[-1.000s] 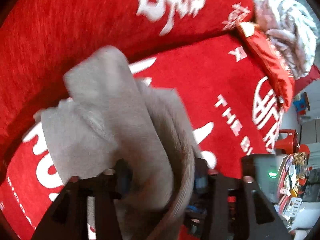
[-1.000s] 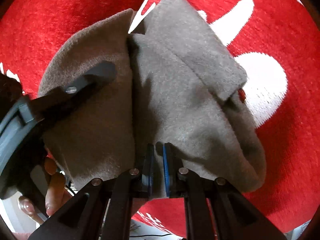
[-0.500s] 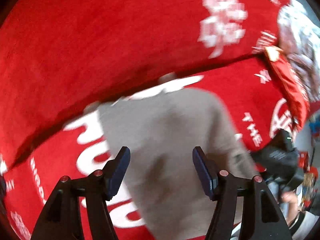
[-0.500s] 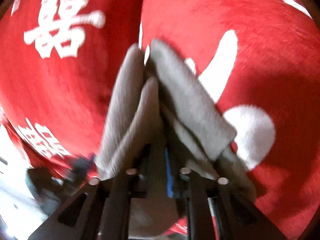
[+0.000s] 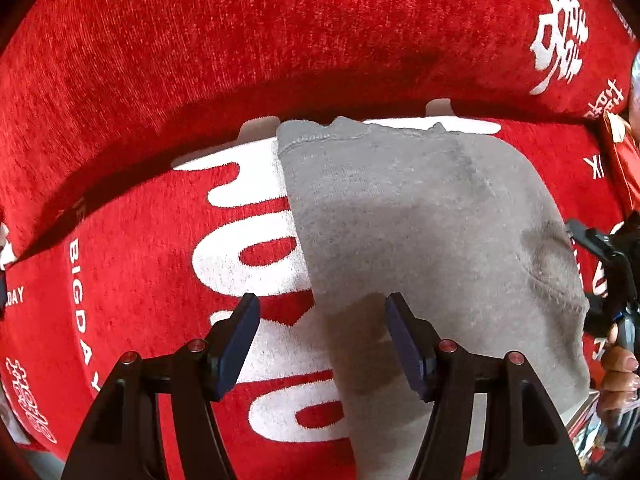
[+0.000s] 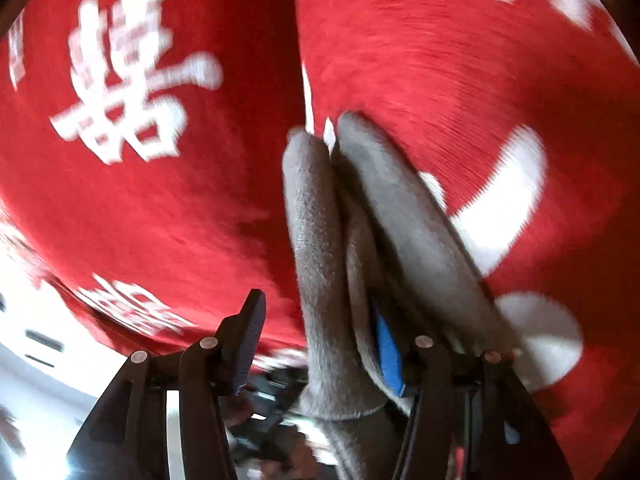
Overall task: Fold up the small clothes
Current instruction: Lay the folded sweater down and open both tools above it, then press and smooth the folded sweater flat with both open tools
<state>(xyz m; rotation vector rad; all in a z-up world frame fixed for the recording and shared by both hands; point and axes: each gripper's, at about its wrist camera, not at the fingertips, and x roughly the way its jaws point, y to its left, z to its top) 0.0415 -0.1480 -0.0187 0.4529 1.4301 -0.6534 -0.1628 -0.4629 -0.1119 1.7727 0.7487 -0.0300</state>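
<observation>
A small grey fleece garment (image 5: 420, 220) lies folded and flat on the red sofa cover (image 5: 132, 280) with white lettering. My left gripper (image 5: 322, 336) hovers over the garment's near left edge, open, with nothing between its pads. In the right wrist view the garment (image 6: 316, 240) shows edge-on as stacked folds. My right gripper (image 6: 318, 344) has its jaws opening; the folds lie between them, resting against the blue pad (image 6: 386, 348), while the other pad stands apart from the cloth. The right gripper also shows at the left wrist view's right edge (image 5: 608, 276).
The red backrest cushion (image 5: 280, 40) rises just behind the garment. A red packet (image 5: 624, 160) lies at the far right. A person's hand (image 5: 616, 372) holds the right gripper's handle. A bright floor (image 6: 40, 380) shows beyond the sofa's edge.
My left gripper let go of the bunched grey garment, which now lies flat and folded. My right jaws, earlier shut on the cloth, have parted. Both views swung along the sofa.
</observation>
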